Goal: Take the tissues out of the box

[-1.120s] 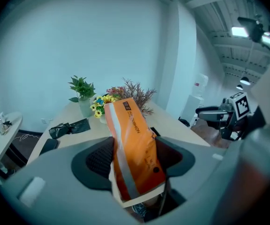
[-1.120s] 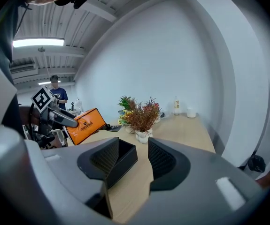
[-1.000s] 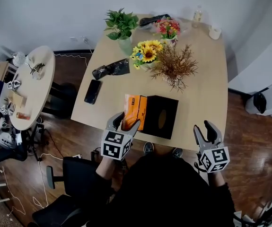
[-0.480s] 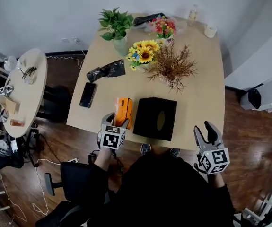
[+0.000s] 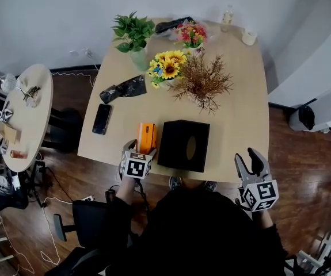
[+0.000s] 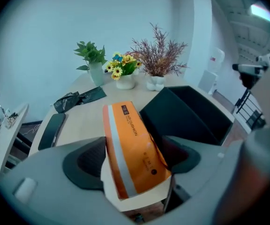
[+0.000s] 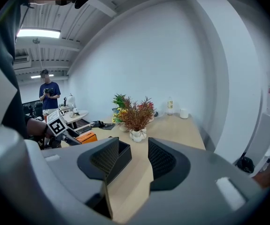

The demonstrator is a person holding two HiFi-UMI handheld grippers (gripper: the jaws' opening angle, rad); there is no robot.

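Note:
An orange tissue pack (image 5: 147, 138) lies on the wooden table (image 5: 240, 108), right beside the left wall of the black tissue box (image 5: 183, 145). My left gripper (image 5: 138, 148) points steeply down at the pack's near end. Its jaws have just been opening, and in the left gripper view the pack (image 6: 132, 149) sits between the spread pads without being pressed, with the box (image 6: 191, 114) to its right. My right gripper (image 5: 246, 156) hangs open off the table's near right edge, nothing between its jaws (image 7: 135, 158). It looks past the box (image 7: 118, 156).
A phone (image 5: 101, 118) and a black bag (image 5: 124, 88) lie left of the pack. Sunflowers (image 5: 166, 65), a dried plant (image 5: 202, 85) and a green plant (image 5: 132, 33) stand behind the box. A round side table (image 5: 21, 114) stands at left. A person (image 7: 49, 95) stands far off.
My left gripper came down to the table with the orange pack and its jaws spread wider. The pack now rests beside the box. The right gripper stayed put.

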